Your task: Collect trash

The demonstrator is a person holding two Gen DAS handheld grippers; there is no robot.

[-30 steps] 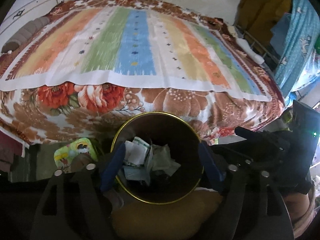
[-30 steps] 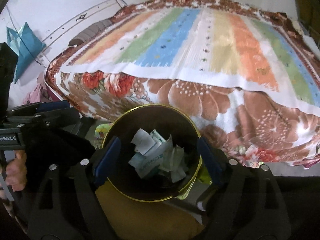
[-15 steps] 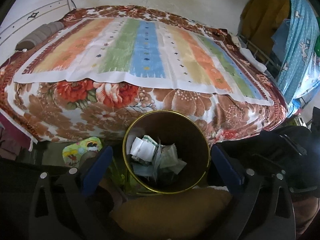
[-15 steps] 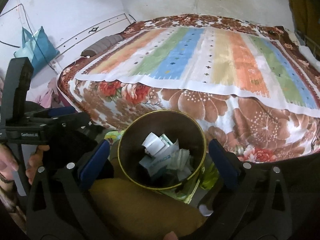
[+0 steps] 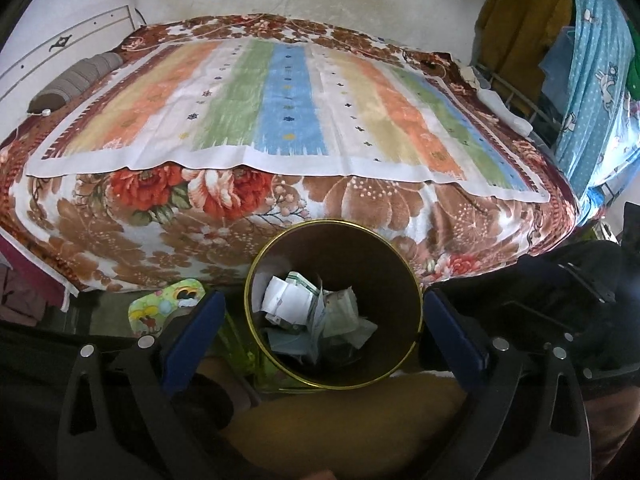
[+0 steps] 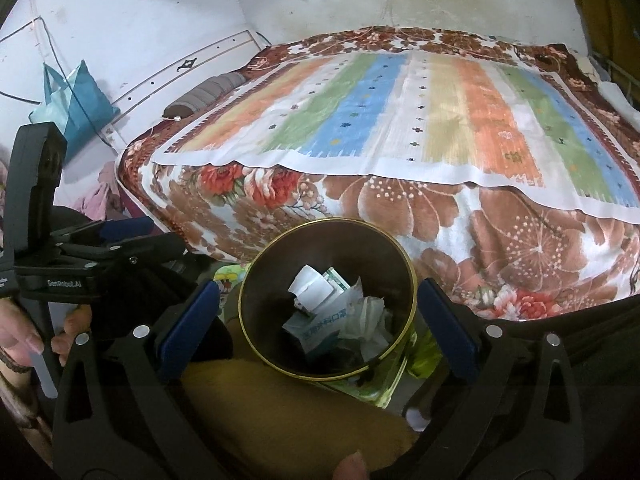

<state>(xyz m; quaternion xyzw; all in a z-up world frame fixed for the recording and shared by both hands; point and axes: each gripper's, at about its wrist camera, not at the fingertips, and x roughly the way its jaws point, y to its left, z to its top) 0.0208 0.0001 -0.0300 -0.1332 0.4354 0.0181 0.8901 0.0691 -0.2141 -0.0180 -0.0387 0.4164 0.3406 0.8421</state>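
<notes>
Both grippers are drawn back and lifted away from the bin (image 5: 334,308) compared with a second ago, when the blue pads flanked its rim closely; more of the bed (image 5: 280,120) and the far wall is now taken in by each view. The left gripper (image 5: 322,334) is held with its jaws wide and nothing between them, and the right gripper (image 6: 318,322) likewise, jaws wide and empty. The bin, dark inside with a gold rim, is seen standing on the floor just beside the foot of the bed, framed between the pads in both views without being touched. Inside it a loose heap of trash (image 6: 340,316) is gathered: crumpled white paper, a folded slip, and a pale printed wrapper, filling only the bottom. The striped sheet (image 6: 400,112) on the bed is seen bare of litter, so collection is judged to be largely done. A colourful flat item (image 5: 166,306) lies on the floor beside the bin and green packaging (image 6: 424,348) is tucked under its edge; whether these count as trash cannot be told.
</notes>
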